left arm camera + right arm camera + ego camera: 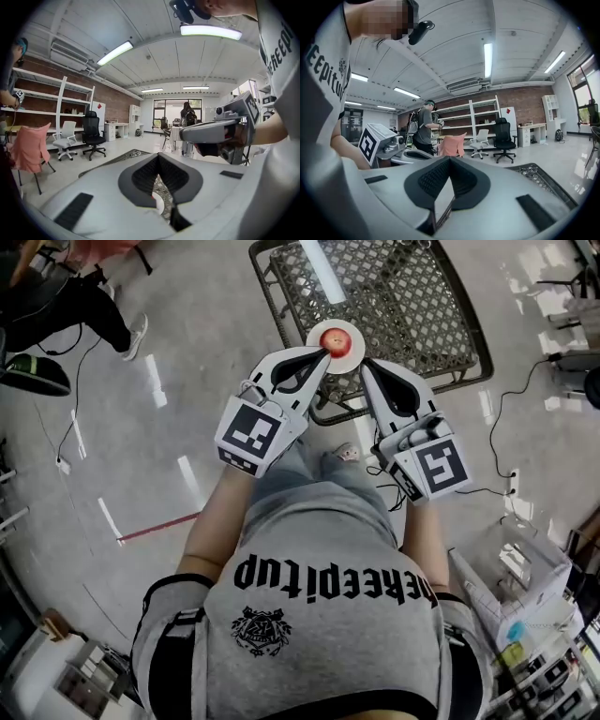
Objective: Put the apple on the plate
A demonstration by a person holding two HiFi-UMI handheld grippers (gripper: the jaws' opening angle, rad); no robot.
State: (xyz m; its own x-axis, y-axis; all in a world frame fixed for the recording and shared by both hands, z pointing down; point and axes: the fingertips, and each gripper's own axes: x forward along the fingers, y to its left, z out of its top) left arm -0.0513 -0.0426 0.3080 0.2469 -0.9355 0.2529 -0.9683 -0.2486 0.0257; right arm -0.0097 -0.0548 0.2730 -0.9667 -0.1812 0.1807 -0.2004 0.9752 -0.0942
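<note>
A red apple (pixel 336 338) sits on a small white plate (pixel 354 347) at the near edge of a metal mesh table (pixel 412 306). My left gripper (pixel 324 353) is shut and empty, its tip just short of the plate's near rim. My right gripper (pixel 365 363) also looks shut and empty, with its tip beside the plate's right edge. In the left gripper view the closed jaws (pixel 159 157) leave a slit that shows a bit of the plate (pixel 159 205) and mesh. In the right gripper view the jaws (pixel 450 159) meet, with the table (pixel 543 180) at right.
A person in dark clothes (pixel 84 306) is at the far left, and another person (pixel 424 129) stands by shelves. Cables (pixel 511 427) lie on the floor right of the table. Boxes (pixel 511 587) stand at lower right. Office chairs (pixel 93 136) stand further off.
</note>
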